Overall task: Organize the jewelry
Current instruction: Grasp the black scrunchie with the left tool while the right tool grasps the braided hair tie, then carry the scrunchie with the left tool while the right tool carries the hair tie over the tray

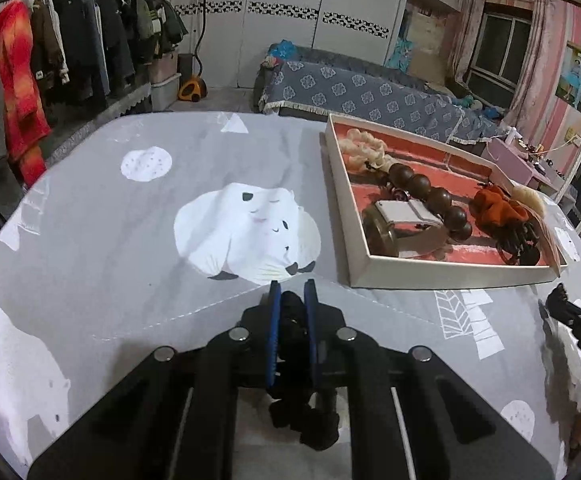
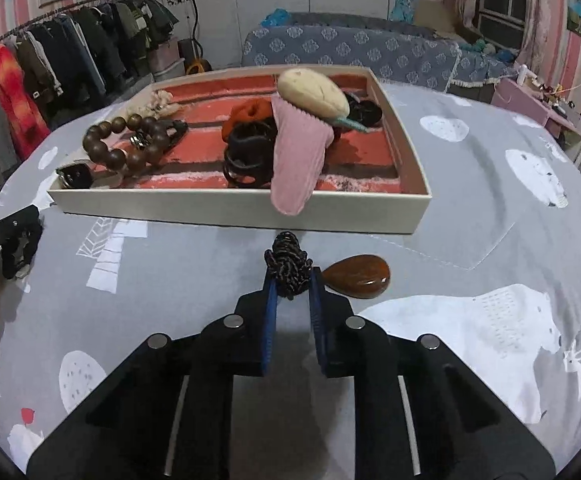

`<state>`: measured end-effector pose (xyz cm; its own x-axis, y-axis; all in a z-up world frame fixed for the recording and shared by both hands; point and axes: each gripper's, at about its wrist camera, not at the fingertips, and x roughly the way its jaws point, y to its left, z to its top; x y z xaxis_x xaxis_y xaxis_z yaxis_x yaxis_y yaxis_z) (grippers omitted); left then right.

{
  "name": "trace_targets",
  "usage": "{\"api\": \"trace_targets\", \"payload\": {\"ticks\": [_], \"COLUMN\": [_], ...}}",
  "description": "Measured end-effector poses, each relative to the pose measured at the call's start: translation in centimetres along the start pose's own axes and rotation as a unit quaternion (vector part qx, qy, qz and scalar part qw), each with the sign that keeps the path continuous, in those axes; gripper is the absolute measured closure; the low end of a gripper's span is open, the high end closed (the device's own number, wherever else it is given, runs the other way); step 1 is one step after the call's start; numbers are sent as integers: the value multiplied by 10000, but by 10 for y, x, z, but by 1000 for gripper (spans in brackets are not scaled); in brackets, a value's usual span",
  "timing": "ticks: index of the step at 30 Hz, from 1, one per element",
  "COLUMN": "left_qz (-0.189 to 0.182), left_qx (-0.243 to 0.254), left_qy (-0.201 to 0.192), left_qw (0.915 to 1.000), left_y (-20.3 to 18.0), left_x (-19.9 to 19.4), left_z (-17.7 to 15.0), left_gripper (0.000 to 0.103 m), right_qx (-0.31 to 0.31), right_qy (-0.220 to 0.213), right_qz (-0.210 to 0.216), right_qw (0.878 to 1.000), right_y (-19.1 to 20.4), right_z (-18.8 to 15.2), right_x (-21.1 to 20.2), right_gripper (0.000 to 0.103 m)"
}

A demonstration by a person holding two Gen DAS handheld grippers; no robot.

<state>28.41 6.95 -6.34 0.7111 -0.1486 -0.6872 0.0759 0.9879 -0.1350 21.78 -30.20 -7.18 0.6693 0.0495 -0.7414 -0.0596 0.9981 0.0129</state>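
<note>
A grey bear-print cloth (image 1: 138, 240) covers the round bench, with a clothes rack (image 1: 70, 48) at ten o'clock and a bed (image 1: 370, 92) at one. The white tray (image 2: 250, 210) of jewelry sits at twelve, open cloth around it. The left gripper (image 1: 293, 300) is clamped on a black hair tie (image 1: 292, 328); the right gripper (image 2: 292, 284) pinches a braided cord (image 2: 288, 266) beside its brown pendant (image 2: 360, 276).

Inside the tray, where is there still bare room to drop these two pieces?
The red-lined white tray has bare lining at its near right corner, right of the pink ribbed fabric piece. The left end is crowded with the brown wooden bead bracelet; the middle holds black hair ties.
</note>
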Motion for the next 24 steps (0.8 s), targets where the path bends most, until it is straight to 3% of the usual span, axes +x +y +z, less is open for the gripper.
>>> {"api": "trace_targets", "payload": {"ticks": [8, 13, 17, 20, 24], "left_qz": [-41, -57, -252, -164, -265], "left_qx": [132, 328, 319, 441, 368], "left_qy": [-396, -794, -940, -1074, -1032], "left_qw": [9991, 9963, 9947, 9931, 9936], "left_y": [-33, -73, -101, -126, -135], "left_x": [-49, -71, -69, -55, -36], "left_z": [28, 67, 91, 105, 110], "left_gripper": [91, 91, 91, 91, 91], "right_qx": [-86, -156, -88, -222, -85], "right_qy": [-615, -936, -1281, -1538, -1545], "right_qz": [416, 496, 547, 412, 530], "right_qw": [9972, 9943, 9902, 9870, 9865], "right_y": [-5, -13, -25, -29, -39], "right_z": [19, 43, 69, 86, 105], "right_x": [-53, -74, -89, -92, -78], "right_gripper": [86, 86, 86, 86, 86]}}
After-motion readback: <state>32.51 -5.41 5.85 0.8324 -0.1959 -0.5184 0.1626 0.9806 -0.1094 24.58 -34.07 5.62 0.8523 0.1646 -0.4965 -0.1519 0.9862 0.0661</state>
